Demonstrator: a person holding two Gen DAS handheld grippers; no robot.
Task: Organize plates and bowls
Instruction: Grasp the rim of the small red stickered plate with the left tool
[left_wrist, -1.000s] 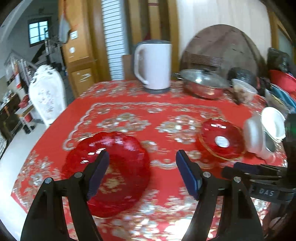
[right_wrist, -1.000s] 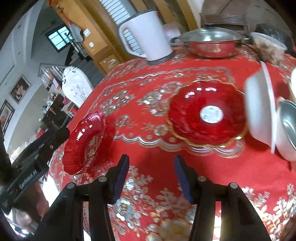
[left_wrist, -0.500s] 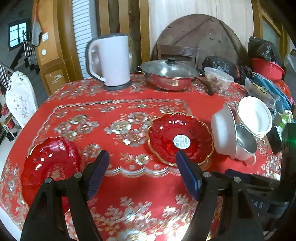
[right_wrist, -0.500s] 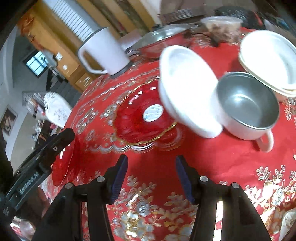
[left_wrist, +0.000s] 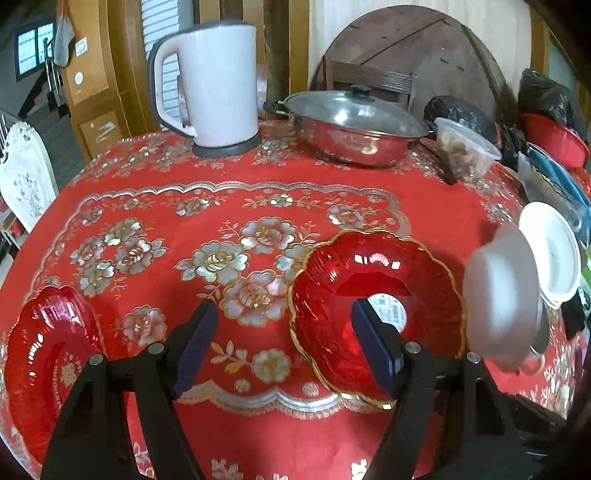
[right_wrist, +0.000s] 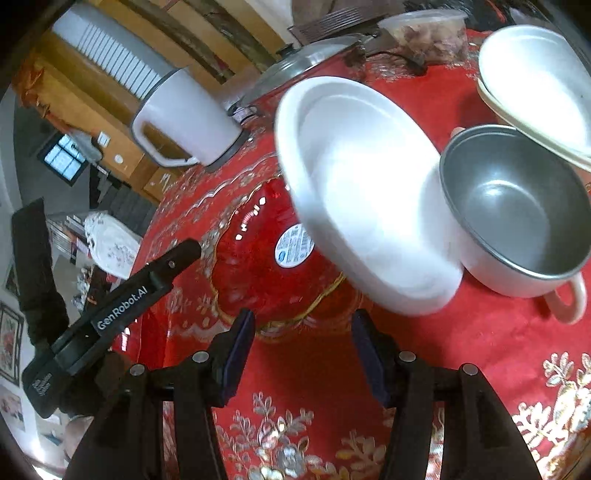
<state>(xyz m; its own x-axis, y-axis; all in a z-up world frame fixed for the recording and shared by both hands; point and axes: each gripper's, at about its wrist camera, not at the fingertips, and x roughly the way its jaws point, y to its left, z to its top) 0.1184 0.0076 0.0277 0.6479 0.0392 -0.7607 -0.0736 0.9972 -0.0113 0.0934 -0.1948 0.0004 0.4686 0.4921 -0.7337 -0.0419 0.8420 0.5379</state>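
Note:
A red glass plate with a gold rim (left_wrist: 351, 266) lies on the red tablecloth, with a white sticker in its middle. My left gripper (left_wrist: 284, 343) hovers open just before it, the right finger overlapping its near side. Another red glass plate (left_wrist: 48, 365) sits at the table's left edge. A white bowl (right_wrist: 362, 192) leans tilted against a metal mug (right_wrist: 517, 206), its lower rim over the gold-rimmed plate (right_wrist: 258, 273). Stacked white bowls (right_wrist: 535, 81) stand behind. My right gripper (right_wrist: 304, 350) is open and empty just short of the plate's rim.
A white kettle (left_wrist: 218, 85), a lidded steel pot (left_wrist: 354, 125) and a plastic food tub (left_wrist: 465, 147) stand at the back. Bags and red basins crowd the right edge. A white chair (left_wrist: 22, 177) stands left of the table. One finger (right_wrist: 177, 258) of the left gripper shows.
My left gripper has swung right from the left red plate to the gold-rimmed one and come nearer. My right gripper has closed in on the leaning white bowl and the mug. Both stayed open.

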